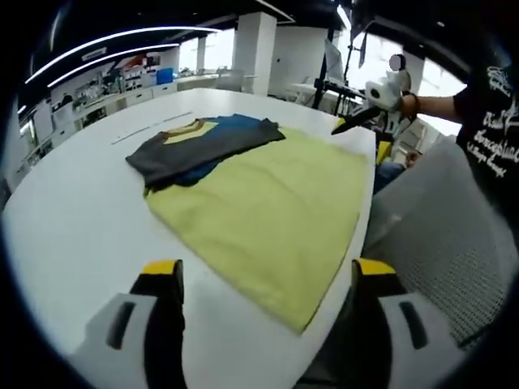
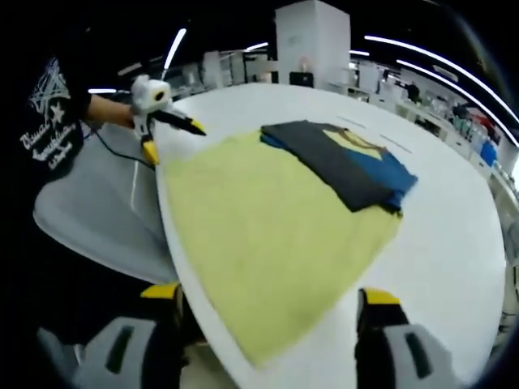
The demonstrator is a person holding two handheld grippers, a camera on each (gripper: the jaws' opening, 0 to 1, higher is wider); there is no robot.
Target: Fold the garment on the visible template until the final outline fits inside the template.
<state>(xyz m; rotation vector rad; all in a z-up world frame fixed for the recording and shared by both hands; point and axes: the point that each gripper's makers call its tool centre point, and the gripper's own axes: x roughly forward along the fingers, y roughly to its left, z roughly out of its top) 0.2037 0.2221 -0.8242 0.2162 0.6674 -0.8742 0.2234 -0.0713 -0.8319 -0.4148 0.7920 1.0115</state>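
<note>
1. Firstly, in the left gripper view the left gripper (image 1: 263, 284) hangs released over the near edge of the white table (image 1: 73, 235), its jaws wide apart and holding nothing. The garment (image 1: 207, 150), dark grey with blue and a yellow collar, lies folded on the far part of the yellow template (image 1: 268, 211). The right gripper (image 1: 357, 121) shows at the template's far corner; whether it pinches the cloth I cannot tell.

2. Then, in the right gripper view the right gripper (image 2: 268, 312) is also released, jaws wide and empty, above the template (image 2: 259, 235). The garment (image 2: 340, 166) lies on the template's far side, and its blue edge seems to reach past the yellow border. The left gripper (image 2: 182, 123) is near the far left corner.

3. I judge the garment light, soft and limp. It will sag and wrinkle, so take it at a corner or folded edge, both layers together.
</note>
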